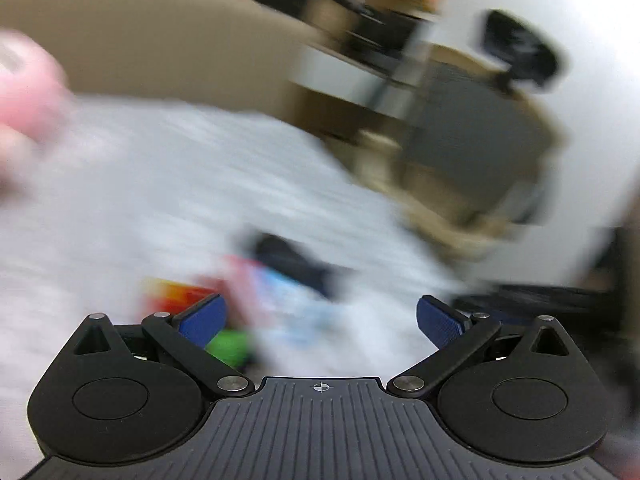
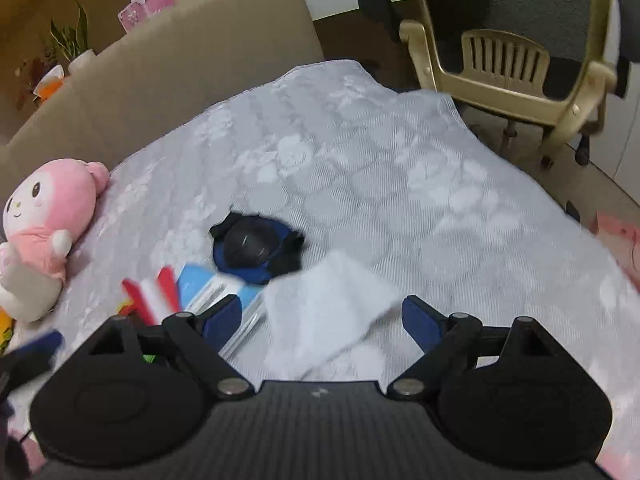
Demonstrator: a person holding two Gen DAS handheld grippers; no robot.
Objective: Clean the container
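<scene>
In the right wrist view a white wipe (image 2: 324,308) lies crumpled on the white lace cover (image 2: 400,168), low between the blue fingers of my right gripper (image 2: 322,312). Those fingers stand wide apart and neither pad presses the wipe. Left of it lies a clear container with blue and white contents (image 2: 216,292), partly hidden by my left finger. Beyond sits a dark blue and black round object (image 2: 256,246). The left wrist view is heavily blurred. There my left gripper (image 1: 320,312) is open with nothing between its pads, and the same dark object (image 1: 296,264) shows ahead.
A pink plush toy (image 2: 48,220) leans at the left edge of the cover, against a beige panel (image 2: 200,40). A red and white item (image 2: 152,296) lies by the container. A gold plastic chair (image 2: 504,68) stands past the far right corner. Something pink (image 2: 616,236) shows at the right edge.
</scene>
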